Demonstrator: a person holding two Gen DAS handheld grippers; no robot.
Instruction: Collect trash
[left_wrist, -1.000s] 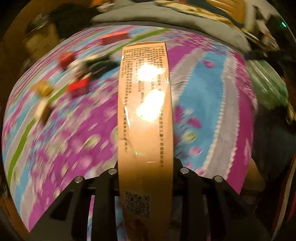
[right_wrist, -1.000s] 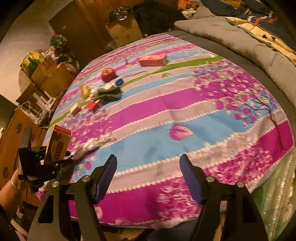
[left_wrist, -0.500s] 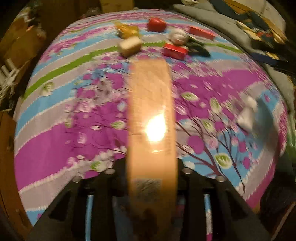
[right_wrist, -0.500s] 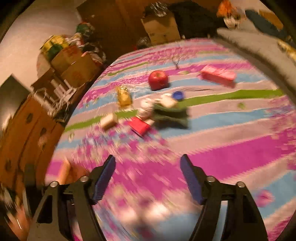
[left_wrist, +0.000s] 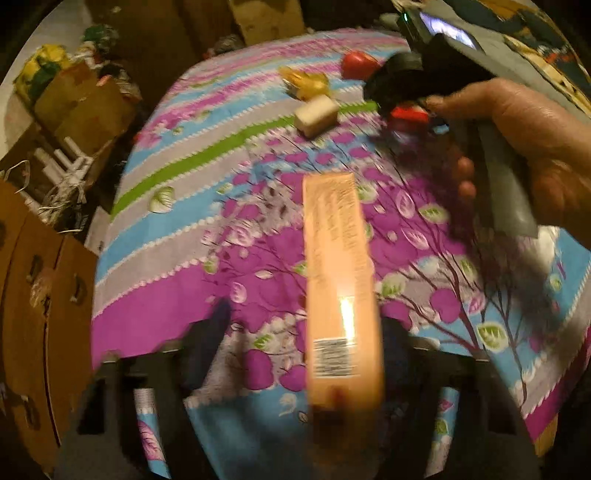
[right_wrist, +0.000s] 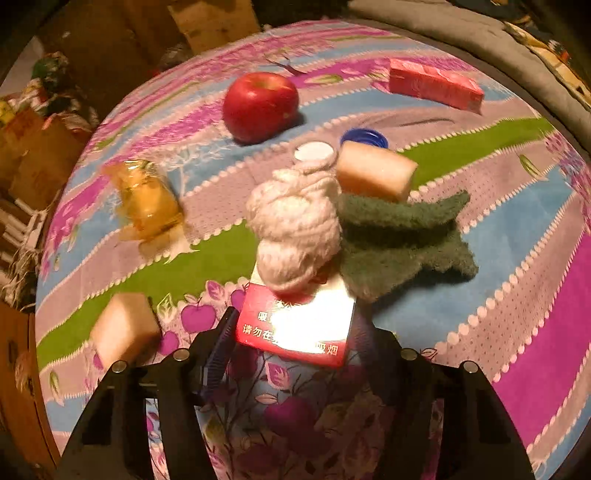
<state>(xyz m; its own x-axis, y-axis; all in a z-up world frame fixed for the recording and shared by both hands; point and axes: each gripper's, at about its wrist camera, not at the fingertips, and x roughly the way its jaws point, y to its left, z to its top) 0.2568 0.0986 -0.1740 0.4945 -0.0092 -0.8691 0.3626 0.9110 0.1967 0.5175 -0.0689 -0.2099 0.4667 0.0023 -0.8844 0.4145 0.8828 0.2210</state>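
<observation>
In the left wrist view my left gripper (left_wrist: 306, 343) has its jaws spread wide, and a long tan carton (left_wrist: 338, 273) with a barcode stands between them, touching the right finger only, blurred. The right gripper (left_wrist: 436, 74) shows there held by a hand, over the trash cluster. In the right wrist view my right gripper (right_wrist: 295, 339) is open around a red and white cigarette pack (right_wrist: 295, 325) lying on the bedspread (right_wrist: 535, 295). A cream yarn ball (right_wrist: 295, 229) rests on the pack's far end, beside a dark green cloth (right_wrist: 402, 240).
A red apple (right_wrist: 260, 105), a yellow wrapped snack (right_wrist: 147, 199), two tan blocks (right_wrist: 373, 173) (right_wrist: 123, 328), a blue cap (right_wrist: 364, 138), a white cap (right_wrist: 314, 151) and a pink box (right_wrist: 436, 88) lie around. Cardboard boxes (left_wrist: 81, 107) stand off the bed's far left. A grey blanket (right_wrist: 461, 33) borders the back.
My left gripper's jaws have spread apart from the tan carton they held. My right gripper has swept forward across the bed to the cigarette pack.
</observation>
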